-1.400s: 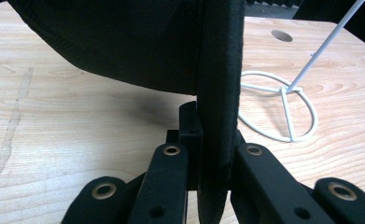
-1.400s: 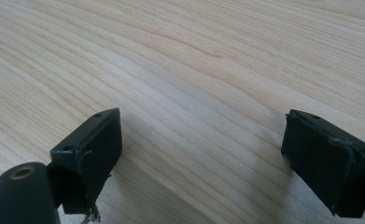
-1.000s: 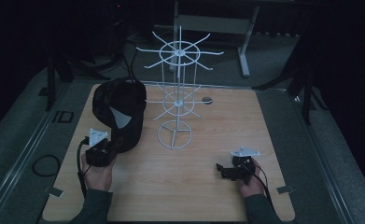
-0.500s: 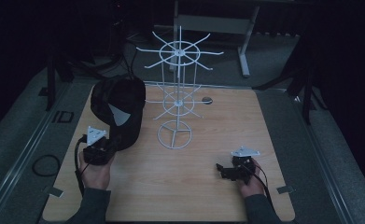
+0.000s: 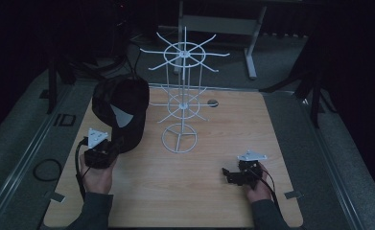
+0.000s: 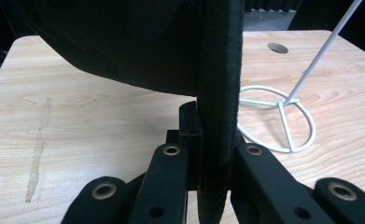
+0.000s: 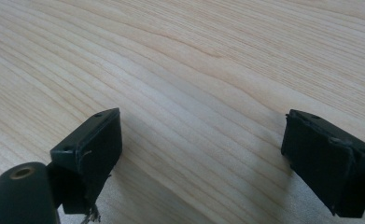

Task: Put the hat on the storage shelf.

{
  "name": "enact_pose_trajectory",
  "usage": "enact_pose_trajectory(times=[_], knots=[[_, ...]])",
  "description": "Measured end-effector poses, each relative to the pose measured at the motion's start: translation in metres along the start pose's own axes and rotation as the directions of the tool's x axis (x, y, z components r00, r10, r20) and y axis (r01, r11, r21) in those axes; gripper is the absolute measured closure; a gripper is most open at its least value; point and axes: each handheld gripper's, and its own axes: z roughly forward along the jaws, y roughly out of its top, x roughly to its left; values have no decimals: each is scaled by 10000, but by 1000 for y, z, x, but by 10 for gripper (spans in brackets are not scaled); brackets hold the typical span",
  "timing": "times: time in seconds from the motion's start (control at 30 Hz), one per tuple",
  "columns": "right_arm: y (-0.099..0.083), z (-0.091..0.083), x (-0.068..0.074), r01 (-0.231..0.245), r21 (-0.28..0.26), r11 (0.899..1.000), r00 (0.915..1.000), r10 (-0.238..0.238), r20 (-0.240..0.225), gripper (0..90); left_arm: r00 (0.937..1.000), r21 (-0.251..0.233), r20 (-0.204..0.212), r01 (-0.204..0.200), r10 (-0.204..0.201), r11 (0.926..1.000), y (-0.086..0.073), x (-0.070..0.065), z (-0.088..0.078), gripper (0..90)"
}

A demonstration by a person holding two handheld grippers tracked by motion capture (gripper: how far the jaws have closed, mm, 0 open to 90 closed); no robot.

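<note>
**Left gripper clamped on cap brim; right gripper idle**

Your left gripper (image 5: 109,149) is clenched on the brim of the black cap (image 5: 120,111). From the left gripper view, the two black jaws press from either side on the cap's (image 6: 138,42) thick dark edge, which runs upright between them, with the crown spreading up and to the left above the table (image 6: 77,126).

From the high view, you hold the cap raised off the wood, over the near-left part of the table (image 5: 194,191). Its crown hangs just left of the white wire rack (image 5: 181,91). A pale panel shows on the side of the cap that faces you. Cap and rack look close; I cannot tell whether they touch.

The rack stands upright near the middle of the table, its ring base (image 5: 178,140) flat on the wood and two tiers of spokes above. In the left gripper view the ring base (image 6: 283,116) lies just right of the jaws, with a thin white rod rising from it.

Your right gripper (image 5: 229,173) rests low at the near-right of the table, well apart from cap and rack. Its jaws stand wide, nothing between them but bare wood grain (image 7: 199,93).

A small dark hole (image 5: 212,102) sits in the tabletop behind the rack.
</note>
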Motion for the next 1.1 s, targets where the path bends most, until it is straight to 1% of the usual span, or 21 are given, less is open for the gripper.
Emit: enact_pose_trajectory(times=[0.27, 0.63, 1.1], knots=[[0, 0, 0, -7, -6, 10000, 10000, 7, -3, 122, 10000, -75, 2, -22, 22, 10000, 2, -2, -1, 868], [0, 0, 0, -4, -9, 10000, 10000, 4, -2, 122, 9999, -296, -88, -85, 82, 9995, 7, -5, -4, 867], [0, 0, 0, 5, -13, 10000, 10000, -5, 1, 123, 9999, -497, -135, -51, 45, 9988, 11, -6, -7, 867]])
